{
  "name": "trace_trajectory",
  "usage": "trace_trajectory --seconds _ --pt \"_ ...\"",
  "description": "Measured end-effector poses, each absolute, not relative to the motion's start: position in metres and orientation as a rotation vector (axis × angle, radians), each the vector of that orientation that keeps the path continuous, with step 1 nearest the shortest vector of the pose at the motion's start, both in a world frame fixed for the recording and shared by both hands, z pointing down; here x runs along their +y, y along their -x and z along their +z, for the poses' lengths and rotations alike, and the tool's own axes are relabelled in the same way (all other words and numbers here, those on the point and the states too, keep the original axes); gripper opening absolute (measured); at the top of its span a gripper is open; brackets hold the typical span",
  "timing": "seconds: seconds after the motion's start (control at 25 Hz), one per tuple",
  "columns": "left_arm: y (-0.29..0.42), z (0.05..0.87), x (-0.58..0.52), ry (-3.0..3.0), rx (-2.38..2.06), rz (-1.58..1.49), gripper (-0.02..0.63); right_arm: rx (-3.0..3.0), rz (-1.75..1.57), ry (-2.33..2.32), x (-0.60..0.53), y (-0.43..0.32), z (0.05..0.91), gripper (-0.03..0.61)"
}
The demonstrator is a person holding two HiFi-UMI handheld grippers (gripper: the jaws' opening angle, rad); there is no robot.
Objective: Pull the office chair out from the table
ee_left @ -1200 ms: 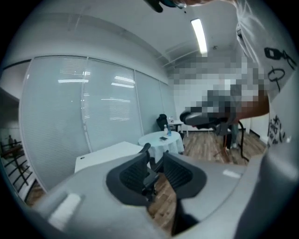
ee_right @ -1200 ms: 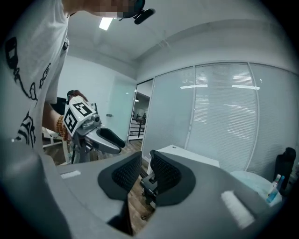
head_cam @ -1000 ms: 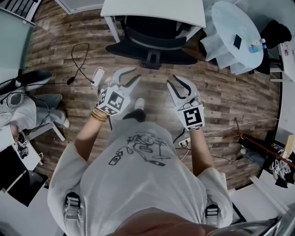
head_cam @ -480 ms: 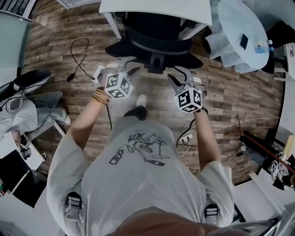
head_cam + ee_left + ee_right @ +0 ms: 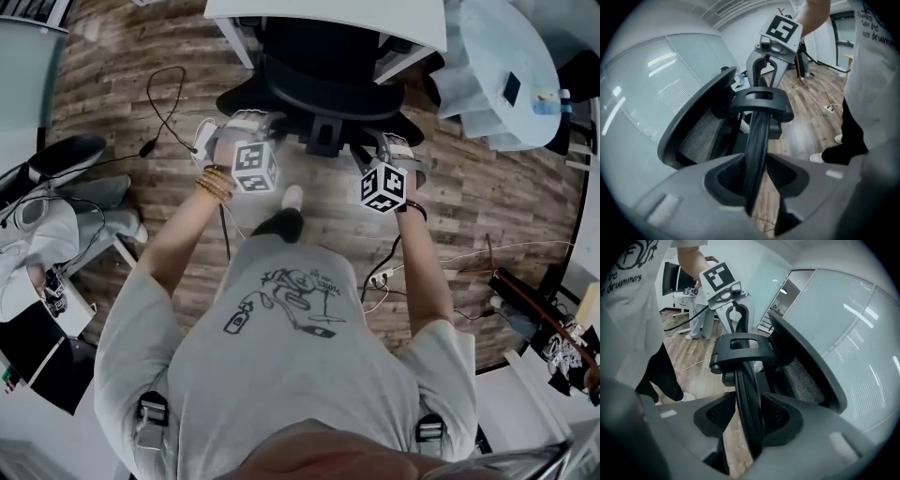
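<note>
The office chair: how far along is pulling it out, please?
Done: the left gripper and right gripper straddle the chair's back bar. In hand: left jaws just closed further, right opened further; neither clamps yet. Remaining: gripping and pulling; the office chair sits under the table.

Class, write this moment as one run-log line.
left gripper: fingers closing around chair-back bar, no grip | right gripper: fingers opening, astride bar | office chair: tucked under table

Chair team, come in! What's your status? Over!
Left gripper astride chair's back bar, jaws just closing in. Right gripper astride it too, jaws just opened wider. Office chair tucked under table. Person's shoe close behind.
</note>
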State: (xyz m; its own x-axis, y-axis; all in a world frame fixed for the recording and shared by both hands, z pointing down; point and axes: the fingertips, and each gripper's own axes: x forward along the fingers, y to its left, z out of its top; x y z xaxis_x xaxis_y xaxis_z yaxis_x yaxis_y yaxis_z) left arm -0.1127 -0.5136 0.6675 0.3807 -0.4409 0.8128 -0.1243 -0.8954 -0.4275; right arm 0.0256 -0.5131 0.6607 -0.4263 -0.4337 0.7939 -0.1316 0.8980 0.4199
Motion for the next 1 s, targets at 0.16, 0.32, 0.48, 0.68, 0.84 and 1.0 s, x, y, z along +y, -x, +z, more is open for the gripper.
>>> trace_trajectory --seconds 0.16,0.32,0.48,0.68,0.84,1.0 --pt "0.115 0.672 -0.514 2.286 0.453 -1.556 0.12 -2.007 -0.316 -0.392 -0.509 -0.027 0.668 0.115" --pt "0.116 0.675 -0.507 2.286 0.436 -1.575 0.114 -1.991 -0.311 -0.398 -0.503 -0.026 0.67 0.112" --pt "0.118 0.672 -0.493 2.303 0.427 -1.587 0.112 -1.983 -0.303 -0.379 -0.49 -0.023 0.668 0.109" --pt "0.12 0.672 -0.469 2.301 0.415 -1.592 0.113 -2.002 -0.282 -0.368 -0.463 -0.021 0.667 0.109" --pt "0.121 0.673 -0.444 2.306 0.407 -1.595 0.114 -2.01 -0.262 -0.367 -0.437 -0.02 0.668 0.108" --pt "0.122 0.672 -0.414 2.301 0.406 -1.59 0.115 -2.011 -0.245 -0.361 -0.405 -0.018 0.668 0.109"
